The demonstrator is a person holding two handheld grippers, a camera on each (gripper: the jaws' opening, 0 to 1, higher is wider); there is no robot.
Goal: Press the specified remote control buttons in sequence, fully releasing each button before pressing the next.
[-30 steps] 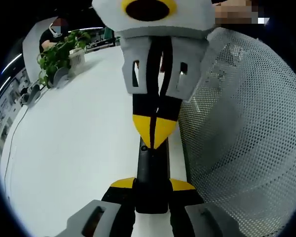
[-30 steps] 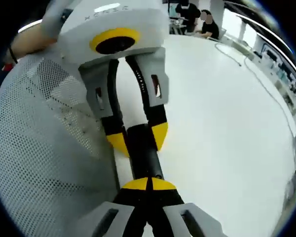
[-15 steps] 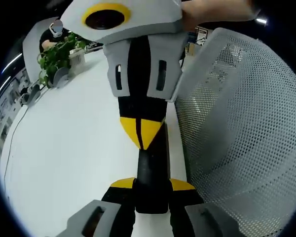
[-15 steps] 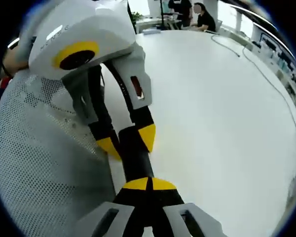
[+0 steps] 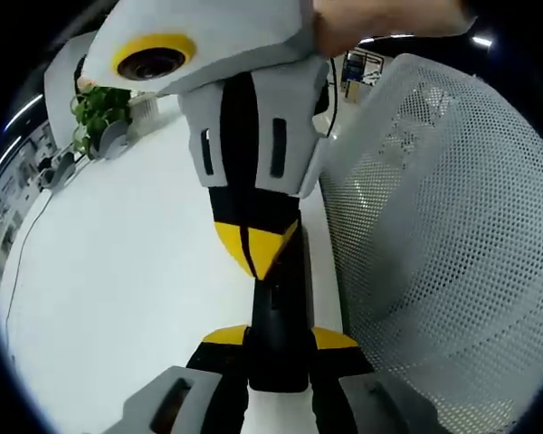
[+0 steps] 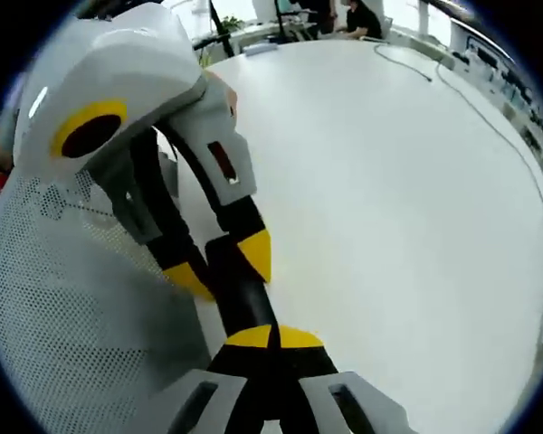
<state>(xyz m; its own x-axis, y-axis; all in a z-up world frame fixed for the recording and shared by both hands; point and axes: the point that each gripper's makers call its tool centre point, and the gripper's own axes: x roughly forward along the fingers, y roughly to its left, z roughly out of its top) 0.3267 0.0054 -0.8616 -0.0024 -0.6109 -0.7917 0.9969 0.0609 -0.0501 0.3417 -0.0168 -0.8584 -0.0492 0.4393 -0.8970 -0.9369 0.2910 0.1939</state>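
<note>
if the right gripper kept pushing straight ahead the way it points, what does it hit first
The remote control under its closed tips, then the left gripper clamping that remote's far end. Depth is hard to judge.

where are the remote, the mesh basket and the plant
remote (image 5: 279, 312), left gripper view, its black body between the tongs
mesh basket (image 5: 434, 235), left gripper view, its perforated white wall
plant (image 5: 95, 113), left gripper view, its green leaves
</note>
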